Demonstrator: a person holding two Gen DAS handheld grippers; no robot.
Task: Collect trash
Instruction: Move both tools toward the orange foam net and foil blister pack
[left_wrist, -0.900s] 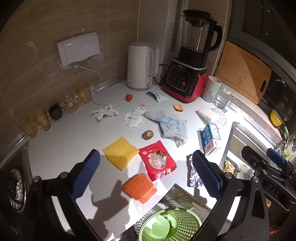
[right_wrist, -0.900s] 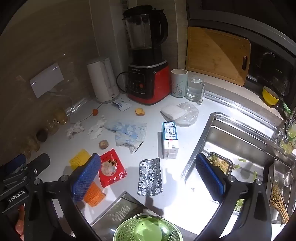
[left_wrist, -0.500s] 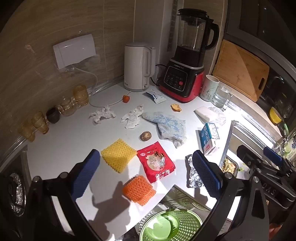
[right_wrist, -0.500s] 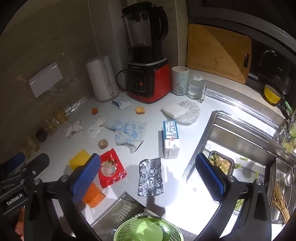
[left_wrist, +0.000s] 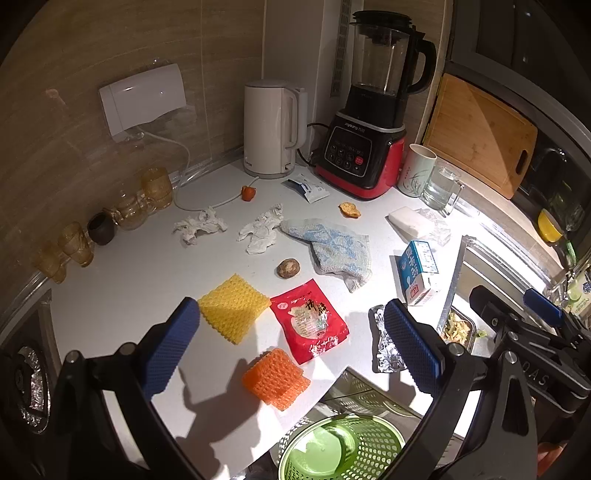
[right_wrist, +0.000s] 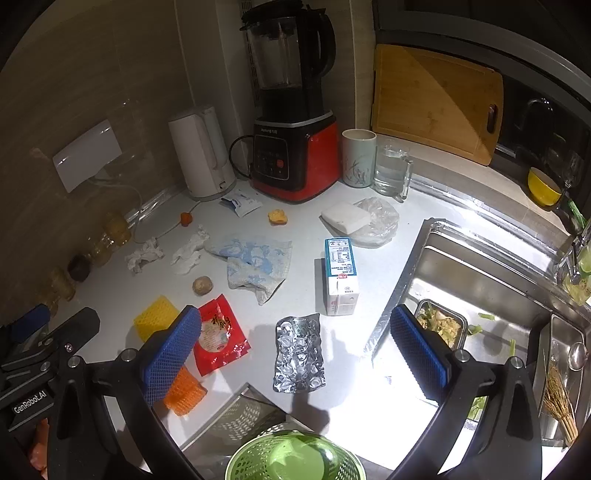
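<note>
Trash lies on a white counter (left_wrist: 147, 273): a red snack packet (left_wrist: 309, 320) (right_wrist: 218, 334), yellow foam net (left_wrist: 232, 307), orange foam net (left_wrist: 275, 378), crumpled foil (right_wrist: 298, 353) (left_wrist: 386, 343), milk carton (right_wrist: 340, 275) (left_wrist: 419, 271), two crumpled tissues (left_wrist: 199, 227) and a mushroom (left_wrist: 288, 267). A green basket (left_wrist: 341, 448) (right_wrist: 293, 458) sits below the counter's near edge. My left gripper (left_wrist: 291, 347) is open and empty above the packet and foam nets. My right gripper (right_wrist: 295, 354) is open and empty above the foil.
A kettle (left_wrist: 271, 127), blender (left_wrist: 373, 122), mug (left_wrist: 415, 170), glass jug (left_wrist: 441, 186) and cutting board (left_wrist: 480, 134) stand at the back. A blue cloth (left_wrist: 332, 249) lies mid-counter. Small glasses (left_wrist: 110, 221) line the left wall. A sink (right_wrist: 480, 295) is on the right.
Both grippers have drifted slightly, so the scene shifts a little in each view. Both stay open and empty. No object has moved.
</note>
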